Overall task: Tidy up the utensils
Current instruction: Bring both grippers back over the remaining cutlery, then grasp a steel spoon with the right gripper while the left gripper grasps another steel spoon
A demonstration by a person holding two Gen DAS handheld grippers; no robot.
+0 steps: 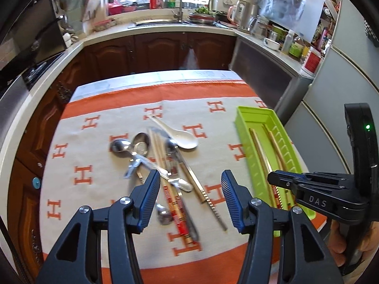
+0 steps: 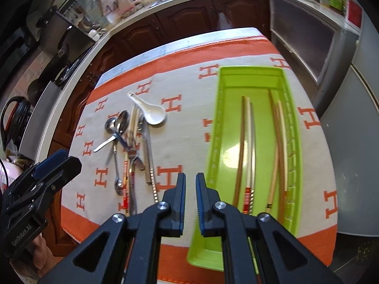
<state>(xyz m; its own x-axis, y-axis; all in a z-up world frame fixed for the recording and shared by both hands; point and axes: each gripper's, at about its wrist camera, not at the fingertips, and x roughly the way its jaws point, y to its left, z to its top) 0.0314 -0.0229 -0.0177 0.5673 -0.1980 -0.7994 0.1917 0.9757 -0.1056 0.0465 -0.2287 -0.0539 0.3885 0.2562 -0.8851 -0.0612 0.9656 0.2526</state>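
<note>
A loose pile of utensils lies on the cloth: metal spoons (image 1: 120, 146), a white ceramic spoon (image 1: 184, 139), wooden chopsticks (image 1: 158, 151) and metal chopsticks (image 1: 201, 189). My left gripper (image 1: 190, 189) hovers over the near end of the pile, open, with nothing between its fingers. To the right stands a green tray (image 2: 251, 69) that holds several chopsticks (image 2: 246, 142) lengthwise. My right gripper (image 2: 191, 184) hangs over the tray's near left rim, shut and empty. The left wrist view shows the right gripper (image 1: 276, 177) from the side, above the tray (image 1: 246, 116).
An orange and beige cloth with H letters (image 1: 94, 142) covers the small table. Wooden cabinets and a counter with a sink (image 1: 161, 22) run behind and to the left. A grey fridge (image 1: 331, 94) stands close on the right. A hand (image 1: 341, 243) grips the right tool.
</note>
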